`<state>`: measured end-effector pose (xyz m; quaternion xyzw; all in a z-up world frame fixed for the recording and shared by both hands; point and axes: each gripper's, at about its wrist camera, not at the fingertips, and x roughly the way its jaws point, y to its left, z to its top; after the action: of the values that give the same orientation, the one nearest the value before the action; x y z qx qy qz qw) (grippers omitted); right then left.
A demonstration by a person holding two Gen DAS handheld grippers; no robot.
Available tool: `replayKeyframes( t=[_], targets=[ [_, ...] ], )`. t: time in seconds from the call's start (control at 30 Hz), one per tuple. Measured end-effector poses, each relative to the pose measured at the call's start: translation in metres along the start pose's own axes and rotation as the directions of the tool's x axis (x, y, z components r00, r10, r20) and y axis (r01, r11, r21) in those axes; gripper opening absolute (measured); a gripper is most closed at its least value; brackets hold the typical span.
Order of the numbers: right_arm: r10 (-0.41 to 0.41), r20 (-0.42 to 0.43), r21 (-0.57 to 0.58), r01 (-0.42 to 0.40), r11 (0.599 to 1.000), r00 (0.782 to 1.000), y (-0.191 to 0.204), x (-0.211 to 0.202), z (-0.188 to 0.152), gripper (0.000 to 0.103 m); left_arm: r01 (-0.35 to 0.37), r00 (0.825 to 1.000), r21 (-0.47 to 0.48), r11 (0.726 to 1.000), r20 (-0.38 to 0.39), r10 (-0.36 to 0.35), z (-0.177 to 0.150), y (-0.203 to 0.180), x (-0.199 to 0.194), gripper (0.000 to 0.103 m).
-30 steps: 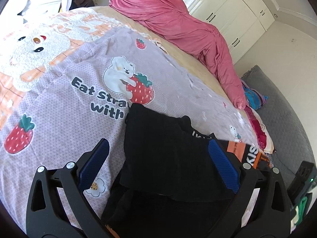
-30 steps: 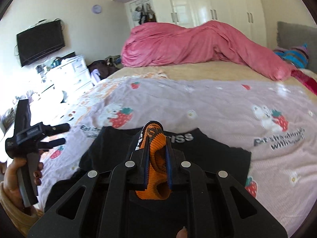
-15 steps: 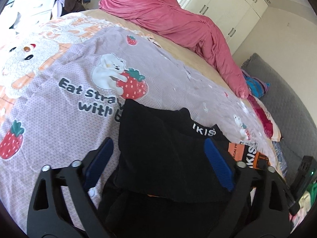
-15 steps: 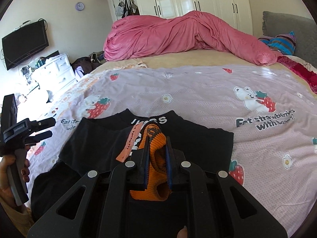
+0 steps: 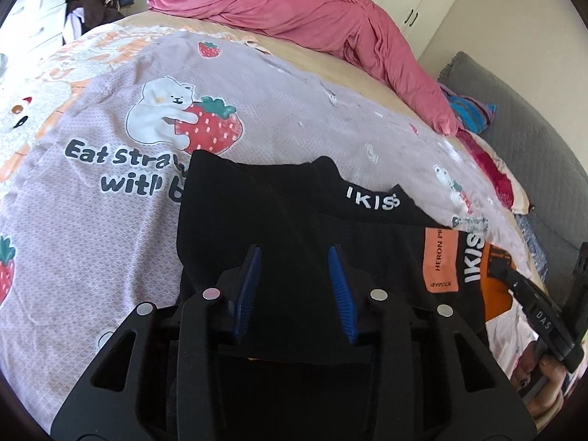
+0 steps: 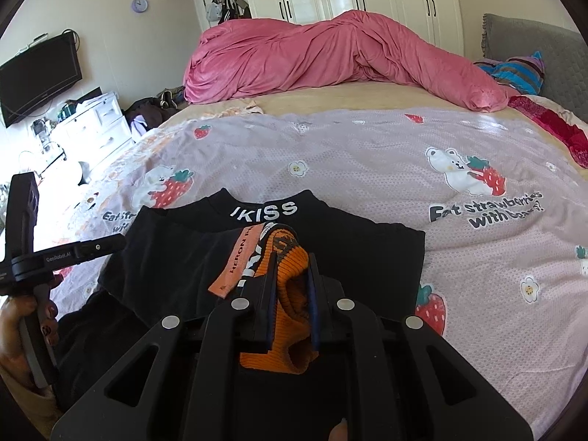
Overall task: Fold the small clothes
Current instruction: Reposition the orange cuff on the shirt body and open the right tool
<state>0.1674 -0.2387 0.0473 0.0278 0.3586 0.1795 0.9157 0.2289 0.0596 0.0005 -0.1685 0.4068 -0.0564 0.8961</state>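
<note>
A black top [image 5: 257, 213] [image 6: 367, 250] with white "IKISS" lettering on its collar lies on the strawberry-print bedsheet [image 5: 110, 239] [image 6: 367, 154]. My left gripper [image 5: 294, 251] is low over the top's left part. Its jaws are closing, with black cloth between the blue pads [image 5: 251, 268] and a gap still showing. My right gripper [image 6: 293, 261] is shut on the top's orange ribbed cuff [image 6: 290, 294], held above the folded body, with an orange label [image 6: 239, 264] hanging beside it. The left tool [image 6: 66, 257] also shows in the right wrist view, and the right tool [image 5: 533, 305] in the left wrist view.
A crumpled pink duvet [image 6: 330, 62] lies across the far side of the bed. A grey headboard [image 6: 536, 55] and a striped cloth [image 6: 522, 70] are at the right. White drawers [image 6: 95, 121], a dark clothes pile [image 6: 147, 114] and a wall television [image 6: 36, 77] stand to the left.
My left gripper's jaws have gone from wide apart to narrow and have sunk forward onto the black cloth. My right gripper has lowered the orange cuff towards the top's body.
</note>
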Motion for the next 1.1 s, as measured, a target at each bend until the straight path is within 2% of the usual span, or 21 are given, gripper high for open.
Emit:
replayKeyframes(
  t=[0.33, 0.57, 0.6, 0.7, 0.87, 1.0, 1.1],
  targets=[
    [-0.031, -0.007, 0.006, 0.031, 0.999, 0.999, -0.005, 0.000, 0.000, 0.019, -0.006, 1.000, 0.017, 1.000, -0.026, 0.006, -0.004, -0.004, 0.007, 0.030],
    [-0.070, 0.012, 0.024, 0.070, 0.997, 0.997, -0.013, -0.004, 0.001, 0.019, -0.010, 0.999, 0.038, 0.999, -0.037, 0.012, -0.006, -0.008, 0.011, 0.030],
    [-0.069, 0.010, 0.022, 0.068, 0.997, 0.998, -0.012, -0.003, 0.001, 0.019, -0.013, 0.999, 0.044, 0.999, -0.041, 0.014, -0.006, -0.009, 0.012, 0.030],
    [-0.048, -0.015, -0.004, 0.048, 0.999, 0.999, -0.004, 0.003, -0.002, 0.028, -0.037, 0.996, 0.070, 0.997, -0.082, 0.043, -0.011, -0.012, 0.019, 0.030],
    [-0.015, -0.068, -0.090, 0.009, 0.996, 0.998, 0.026, 0.018, -0.012, 0.029, -0.066, 0.986, 0.084, 0.994, -0.145, 0.078, -0.021, -0.004, 0.031, 0.030],
    [0.014, -0.110, -0.124, -0.027, 0.992, 0.994, 0.044, 0.029, -0.019, 0.040, -0.055, 0.985, 0.083, 0.995, -0.156, 0.067, -0.025, 0.002, 0.030, 0.030],
    [0.028, -0.139, -0.138, -0.047, 0.989, 0.990, 0.054, 0.038, -0.024, 0.042, -0.040, 0.986, 0.077, 0.996, -0.158, 0.052, -0.027, 0.005, 0.029, 0.030]
  ],
)
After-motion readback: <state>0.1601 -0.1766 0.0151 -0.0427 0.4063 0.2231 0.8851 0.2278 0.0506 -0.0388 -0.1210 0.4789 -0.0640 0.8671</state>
